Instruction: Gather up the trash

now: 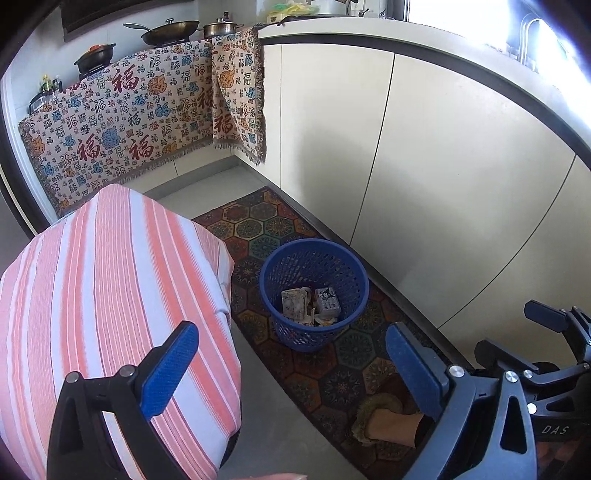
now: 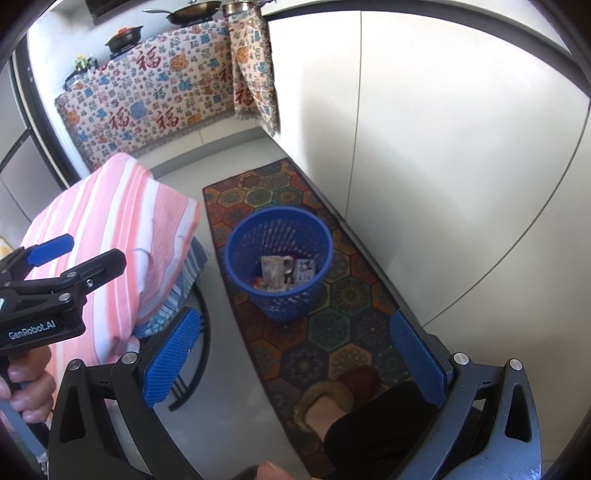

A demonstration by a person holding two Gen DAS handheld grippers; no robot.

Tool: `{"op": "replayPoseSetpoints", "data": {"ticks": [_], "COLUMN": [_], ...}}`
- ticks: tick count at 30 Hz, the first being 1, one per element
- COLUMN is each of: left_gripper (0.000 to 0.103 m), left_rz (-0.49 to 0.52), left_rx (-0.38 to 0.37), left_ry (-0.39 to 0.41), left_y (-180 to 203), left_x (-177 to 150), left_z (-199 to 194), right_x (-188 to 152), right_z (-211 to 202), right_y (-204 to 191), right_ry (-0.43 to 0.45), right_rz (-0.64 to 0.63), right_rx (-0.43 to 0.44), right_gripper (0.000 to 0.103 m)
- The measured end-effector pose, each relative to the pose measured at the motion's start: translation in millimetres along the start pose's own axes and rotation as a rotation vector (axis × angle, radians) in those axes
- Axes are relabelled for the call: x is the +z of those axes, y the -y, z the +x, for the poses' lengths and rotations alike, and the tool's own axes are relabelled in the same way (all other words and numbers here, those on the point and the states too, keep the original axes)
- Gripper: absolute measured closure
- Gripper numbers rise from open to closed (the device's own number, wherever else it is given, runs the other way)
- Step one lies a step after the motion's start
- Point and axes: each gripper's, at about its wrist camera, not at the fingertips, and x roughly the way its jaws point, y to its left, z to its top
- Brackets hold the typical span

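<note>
Nearest in, both grippers are empty with fingers spread wide: left gripper [image 1: 291,373] and right gripper [image 2: 295,354] both hover over the rug [image 2: 295,332], looking down the kitchen aisle. The person's slippered foot [image 2: 325,402] is on the near end of that rug, just under the right gripper.

A bit farther along sits the blue basket [image 1: 314,291], upright on the rug, with the trash [image 1: 310,302] already in the bottom: a couple of small crumpled cartons and scraps. Looks light and crushable, nothing fragile I'd guess. The basket is thin perforated plastic, so probably light and a bit flexy; pinching the rim seems the obvious hold.

Room-wise: striped covered stool [image 1: 110,295] crowds the left, cabinet doors [image 1: 406,184] run close on the right, so straight up is the clearest path. Far end has the patterned cloth [image 1: 122,122] draped off the worktop [image 1: 369,33].
</note>
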Motion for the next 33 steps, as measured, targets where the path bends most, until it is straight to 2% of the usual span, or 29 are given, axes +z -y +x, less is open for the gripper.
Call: {"op": "replayPoseSetpoints", "data": {"ticks": [33], "left_gripper": [0.0], "left_rz": [0.02], "left_rx": [0.011], "left_ry": [-0.005], "left_y": [8.1], "left_x": [-0.6], "left_z": [1.8], "right_x": [-3.1], "right_z": [-6.7], "right_y": [1.0], "right_ry": [0.0], "right_rz": [0.011], "right_rx": [0.009], "right_gripper": [0.0]}}
